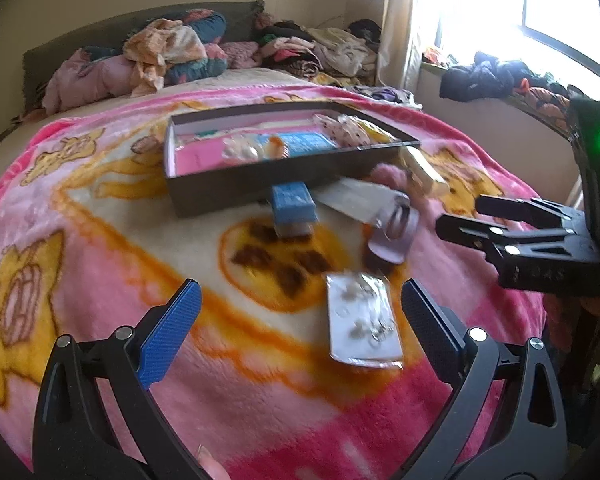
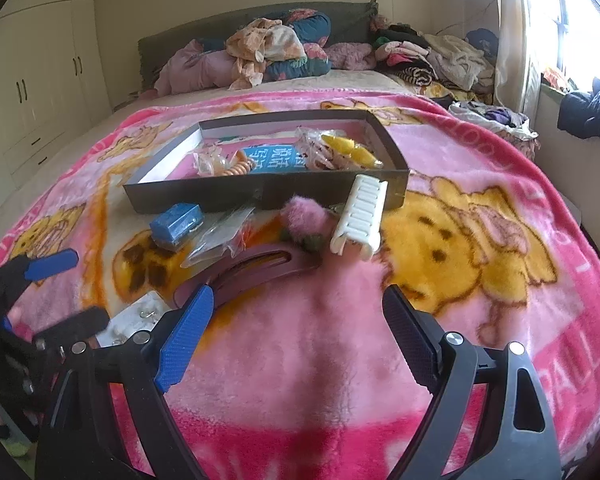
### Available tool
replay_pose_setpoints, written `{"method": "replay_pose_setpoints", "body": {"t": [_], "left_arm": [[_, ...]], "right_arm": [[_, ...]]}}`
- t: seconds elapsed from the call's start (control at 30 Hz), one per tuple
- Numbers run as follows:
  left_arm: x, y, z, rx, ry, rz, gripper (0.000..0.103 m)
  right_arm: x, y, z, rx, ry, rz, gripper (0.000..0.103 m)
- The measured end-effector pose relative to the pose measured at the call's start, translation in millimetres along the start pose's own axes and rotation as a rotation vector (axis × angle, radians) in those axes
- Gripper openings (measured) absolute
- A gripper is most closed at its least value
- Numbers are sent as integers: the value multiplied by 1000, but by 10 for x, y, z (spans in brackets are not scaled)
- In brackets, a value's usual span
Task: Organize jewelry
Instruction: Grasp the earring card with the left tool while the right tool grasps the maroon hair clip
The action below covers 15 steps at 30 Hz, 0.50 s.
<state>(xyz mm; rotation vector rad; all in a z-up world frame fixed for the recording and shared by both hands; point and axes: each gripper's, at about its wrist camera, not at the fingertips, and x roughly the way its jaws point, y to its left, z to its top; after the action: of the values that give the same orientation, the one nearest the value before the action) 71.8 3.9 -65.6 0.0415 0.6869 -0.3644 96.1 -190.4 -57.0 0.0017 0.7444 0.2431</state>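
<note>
Your left gripper [image 1: 300, 304] hangs wide open and empty over the pink blanket [image 1: 260, 420], a clear packet of earrings [image 1: 364, 320] just inside its right finger and a blue box [image 1: 293, 208] ahead. Your right gripper [image 2: 298, 312] is spread just as wide, holding nothing. Past its tips lie a mauve hair clip [image 2: 256, 270] and white comb [image 2: 360, 212], with the dark tray [image 2: 260, 194] of jewelry beyond them.

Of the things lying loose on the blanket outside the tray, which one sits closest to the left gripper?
The clear earring card, lying just ahead of the open left gripper. The blue box, purple hair clip and white comb lie farther off, nearer the tray.
</note>
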Motion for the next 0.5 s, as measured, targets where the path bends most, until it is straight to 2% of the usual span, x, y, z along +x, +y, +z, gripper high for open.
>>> {"method": "replay_pose_setpoints", "body": {"t": [0.07,0.23,0.33,0.43,0.5], "left_arm": [[29,-18,-20,6,10,-9,91],[97,-82,-79,23,31,-37,91],[134,-103,-103,27,43,-52,84],[171,-129,-120,30,53,-61,80],[197,-136,-127,30,61,-70,73]], "right_arm": [[31,6,-6,14,11,19,83],[159,54,-12,32,51,56,70],[239,69,-4,54,74,80,63],[311,88,12,72,86,109,61],[350,97,33,88,91,133,58]]}}
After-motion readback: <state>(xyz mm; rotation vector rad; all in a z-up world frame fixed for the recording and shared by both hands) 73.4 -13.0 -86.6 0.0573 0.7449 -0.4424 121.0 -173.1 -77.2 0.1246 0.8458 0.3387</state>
